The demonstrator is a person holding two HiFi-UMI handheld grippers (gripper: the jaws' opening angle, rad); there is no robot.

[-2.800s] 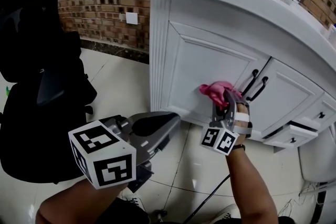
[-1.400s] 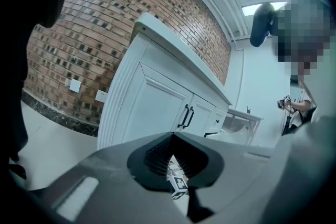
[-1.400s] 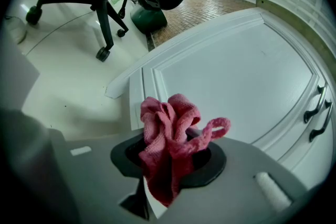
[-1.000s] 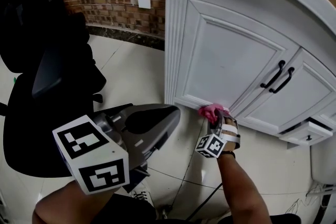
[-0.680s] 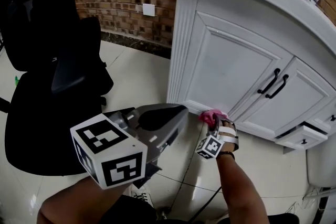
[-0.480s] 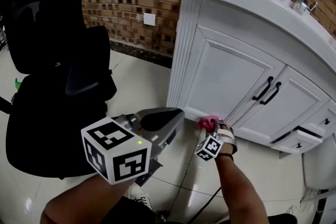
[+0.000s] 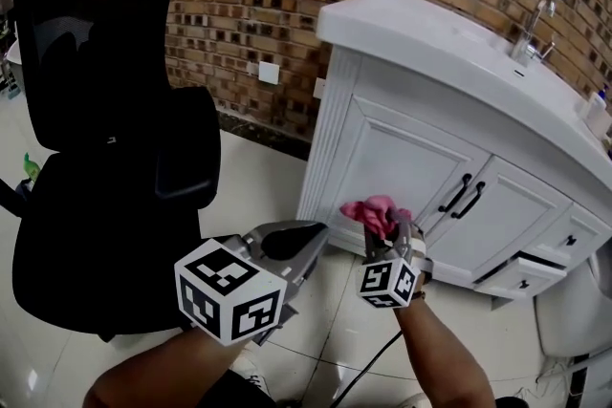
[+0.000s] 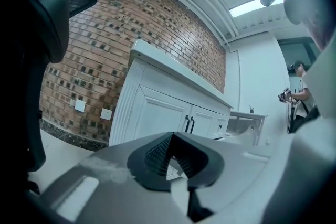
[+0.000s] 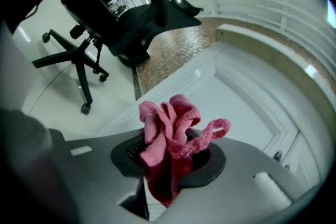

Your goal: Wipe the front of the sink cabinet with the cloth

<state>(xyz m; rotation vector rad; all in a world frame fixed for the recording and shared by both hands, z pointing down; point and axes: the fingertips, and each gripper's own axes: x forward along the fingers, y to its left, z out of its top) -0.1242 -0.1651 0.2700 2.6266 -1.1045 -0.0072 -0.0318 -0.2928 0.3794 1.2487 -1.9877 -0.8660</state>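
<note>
The white sink cabinet (image 7: 411, 162) stands against a brick wall, with two doors bearing black handles (image 7: 461, 194). A crumpled pink cloth (image 7: 375, 213) is held at the lower left corner of the left door, with my right gripper (image 7: 387, 232) shut on it. Whether the cloth touches the door I cannot tell. In the right gripper view the cloth (image 9: 170, 136) bunches out of the jaws in front of the door panel (image 9: 239, 105). My left gripper (image 7: 317, 234) hangs low, left of the cloth, shut and empty; its view shows the cabinet (image 8: 157, 113) ahead.
A black office chair (image 7: 115, 148) fills the left side. A faucet (image 7: 531, 19) stands on the countertop. A small drawer (image 7: 521, 274) at the cabinet's lower right stands ajar. A white fixture (image 7: 574, 311) sits far right. A cable (image 7: 368, 368) trails over the tiled floor.
My right gripper has lifted the cloth from the cabinet's bottom edge up to the lower left door. The head view has pulled back, and the left gripper has stayed low.
</note>
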